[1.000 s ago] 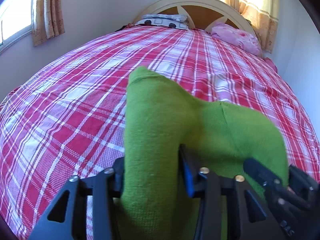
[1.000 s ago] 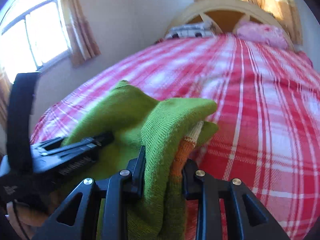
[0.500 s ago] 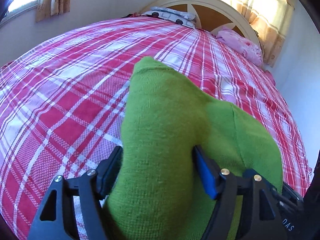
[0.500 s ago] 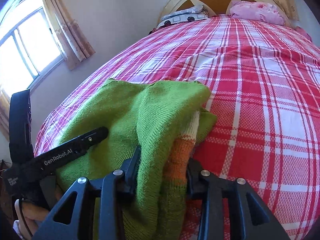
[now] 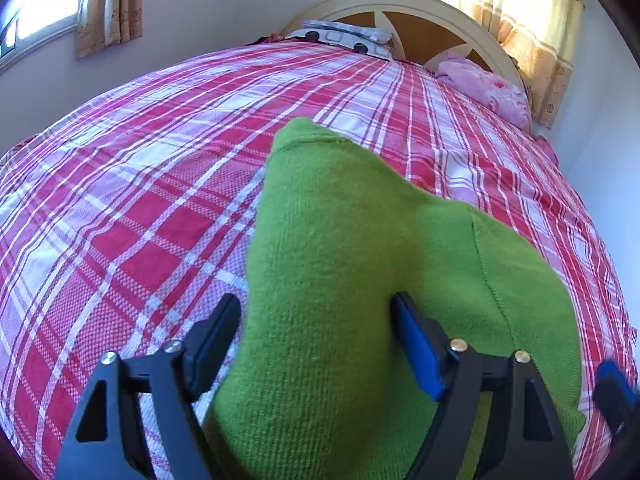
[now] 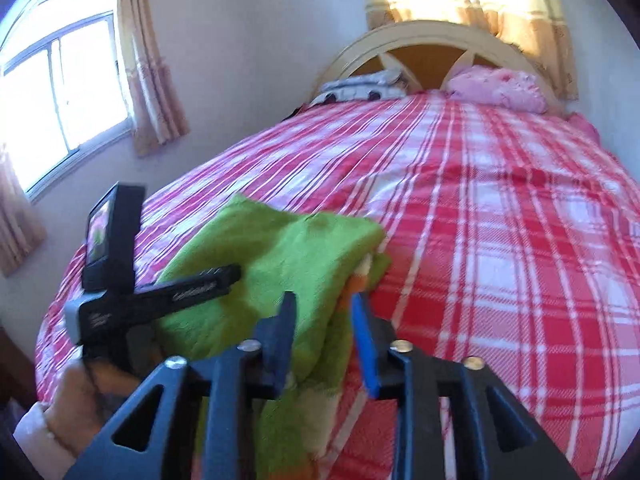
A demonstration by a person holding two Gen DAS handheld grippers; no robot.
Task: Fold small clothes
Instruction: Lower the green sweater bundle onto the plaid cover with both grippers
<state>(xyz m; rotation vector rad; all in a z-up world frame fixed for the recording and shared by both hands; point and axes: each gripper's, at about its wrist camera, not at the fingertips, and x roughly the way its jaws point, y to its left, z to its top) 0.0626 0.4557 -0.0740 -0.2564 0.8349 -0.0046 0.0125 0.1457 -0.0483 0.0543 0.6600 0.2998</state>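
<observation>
A green sweater (image 5: 328, 280) lies bunched on the bed (image 5: 140, 208), near its foot, over the red plaid cover. The left gripper (image 5: 316, 320) has its jaws spread and opening, a fold of the sweater between them with a gap at the left finger. The right gripper (image 6: 324, 320) has its jaws closing around the sweater's orange-striped edge (image 6: 352, 280); the blurred view leaves contact unclear.

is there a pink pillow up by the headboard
Yes, a pink pillow lies at the far right end of the plaid bedspread, against the headboard.
</observation>
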